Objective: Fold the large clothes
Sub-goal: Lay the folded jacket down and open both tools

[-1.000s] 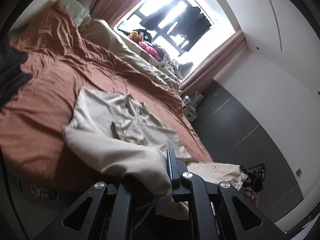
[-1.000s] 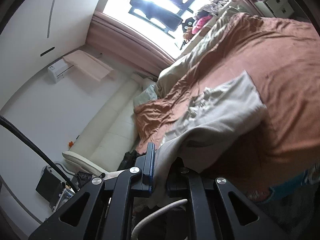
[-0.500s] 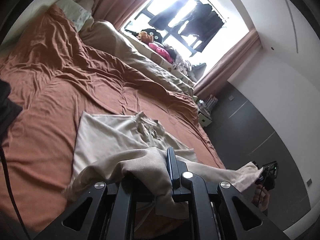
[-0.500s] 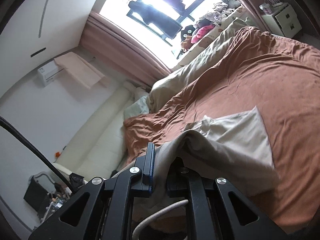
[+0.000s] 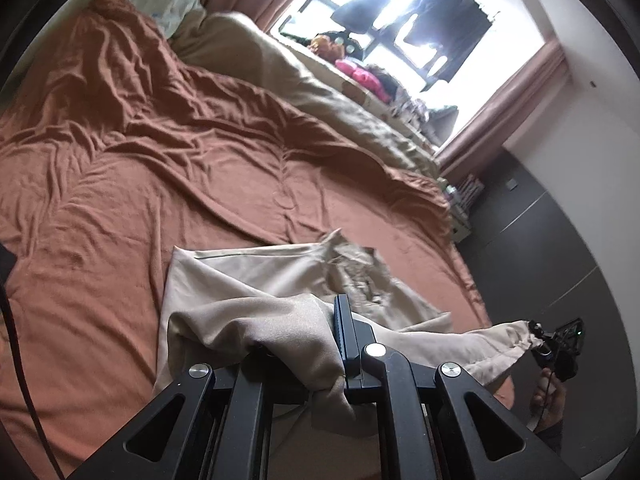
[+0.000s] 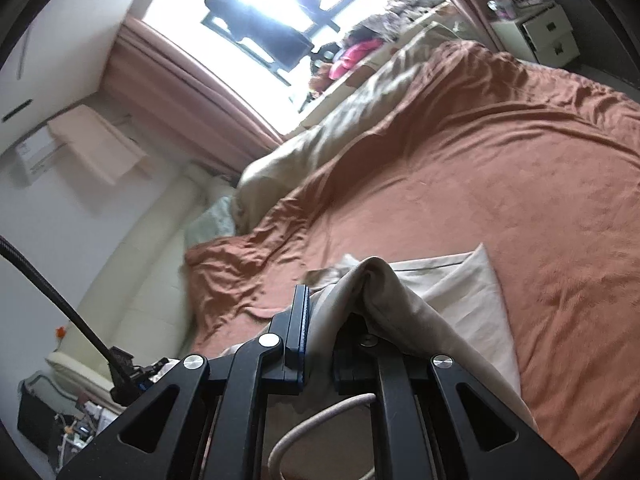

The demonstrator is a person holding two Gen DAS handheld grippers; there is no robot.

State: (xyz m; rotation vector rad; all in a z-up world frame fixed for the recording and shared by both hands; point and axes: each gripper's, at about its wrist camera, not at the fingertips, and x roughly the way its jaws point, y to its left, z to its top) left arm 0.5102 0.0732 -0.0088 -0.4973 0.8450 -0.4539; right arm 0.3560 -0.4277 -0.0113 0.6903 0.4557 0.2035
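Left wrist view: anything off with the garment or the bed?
Nothing damaged or spilled. The beige garment is bunched over the left gripper, its collar end crumpled on the rust bedspread, which is heavily wrinkled.

From my left gripper [image 5: 316,344], the garment [image 5: 256,280] lies on the bed [image 5: 140,152] just ahead, its near edge lifted off the bed and caught in the jaws. To the right, the same edge runs across to my right gripper [image 5: 554,344], near the bed's right side. A rumpled duvet [image 5: 320,96] lies along the bed's far side, below the window [image 5: 400,12], pillows [image 5: 168,0] at far left. From the right gripper [image 6: 320,336], a bedside cabinet [image 6: 548,36] stands beyond the bed's far right corner.
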